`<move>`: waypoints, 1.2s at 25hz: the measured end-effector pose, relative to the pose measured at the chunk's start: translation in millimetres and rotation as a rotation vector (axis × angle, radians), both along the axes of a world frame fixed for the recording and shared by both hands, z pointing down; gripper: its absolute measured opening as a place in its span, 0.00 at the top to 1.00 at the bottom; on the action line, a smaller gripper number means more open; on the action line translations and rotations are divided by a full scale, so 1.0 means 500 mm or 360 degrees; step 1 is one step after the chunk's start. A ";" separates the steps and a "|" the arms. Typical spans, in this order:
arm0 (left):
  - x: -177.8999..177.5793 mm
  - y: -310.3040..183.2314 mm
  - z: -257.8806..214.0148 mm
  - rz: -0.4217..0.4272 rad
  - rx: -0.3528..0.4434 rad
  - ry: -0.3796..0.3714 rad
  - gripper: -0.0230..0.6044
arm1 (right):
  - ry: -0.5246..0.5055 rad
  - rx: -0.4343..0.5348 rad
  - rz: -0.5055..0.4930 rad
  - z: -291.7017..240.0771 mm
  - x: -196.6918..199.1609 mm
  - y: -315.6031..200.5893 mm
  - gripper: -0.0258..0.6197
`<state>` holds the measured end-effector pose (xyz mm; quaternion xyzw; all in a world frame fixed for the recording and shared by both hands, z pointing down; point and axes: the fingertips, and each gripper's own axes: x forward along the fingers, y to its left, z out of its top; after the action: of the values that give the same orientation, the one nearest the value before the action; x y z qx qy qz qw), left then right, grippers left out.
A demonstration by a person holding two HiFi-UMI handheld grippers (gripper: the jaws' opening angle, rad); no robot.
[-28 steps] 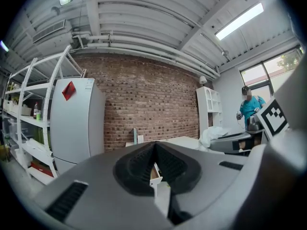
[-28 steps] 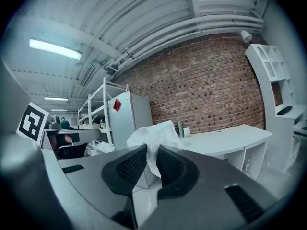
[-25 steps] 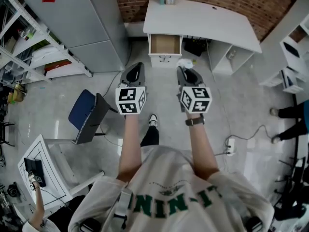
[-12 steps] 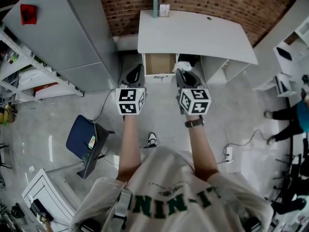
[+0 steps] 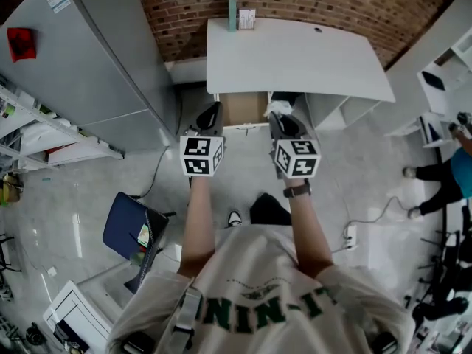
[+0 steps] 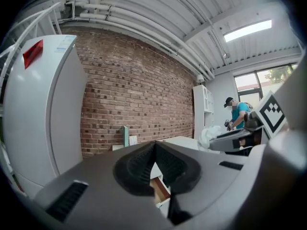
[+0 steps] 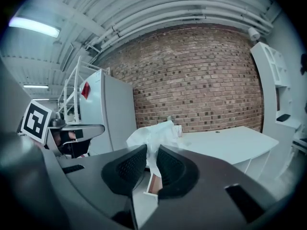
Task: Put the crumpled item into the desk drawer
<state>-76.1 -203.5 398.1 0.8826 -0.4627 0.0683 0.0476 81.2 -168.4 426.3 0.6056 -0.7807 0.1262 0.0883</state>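
Note:
The white desk [image 5: 295, 54] stands against the brick wall, its drawer [image 5: 245, 110] pulled open and showing a brown inside. My right gripper [image 5: 279, 115] is shut on the crumpled white item [image 5: 277, 107], held just right of the drawer's front edge. In the right gripper view the crumpled item [image 7: 154, 134] sticks up from between the pads of the right gripper [image 7: 152, 151], with the drawer [image 7: 154, 183] below. My left gripper [image 5: 209, 115] hovers at the drawer's left side. In the left gripper view the left gripper [image 6: 155, 145] is shut and holds nothing.
A tall grey cabinet [image 5: 81, 57] stands left of the desk. A blue chair [image 5: 129, 227] sits behind on the left. A small box [image 5: 245, 18] rests at the desk's back edge. A person [image 5: 450, 175] and a floor power strip [image 5: 351, 234] are on the right.
The desk and open drawer have come closer: both grippers now reach the drawer's front. The right gripper still holds the crumpled item, and the left stays shut.

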 end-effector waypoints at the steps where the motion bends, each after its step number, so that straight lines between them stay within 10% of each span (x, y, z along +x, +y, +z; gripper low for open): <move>1: 0.008 -0.010 0.006 0.0009 -0.0010 0.0006 0.96 | -0.0002 -0.0018 0.0000 0.011 0.005 -0.011 0.89; 30: 0.123 -0.287 0.373 0.0072 -0.0387 0.0000 0.96 | -0.0017 -0.0534 -0.0373 0.389 0.024 -0.321 0.89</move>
<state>-14.4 -347.1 584.8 0.8805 -0.4311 0.1249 0.1527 93.0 -328.9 620.6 0.4868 -0.8143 0.2465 0.1978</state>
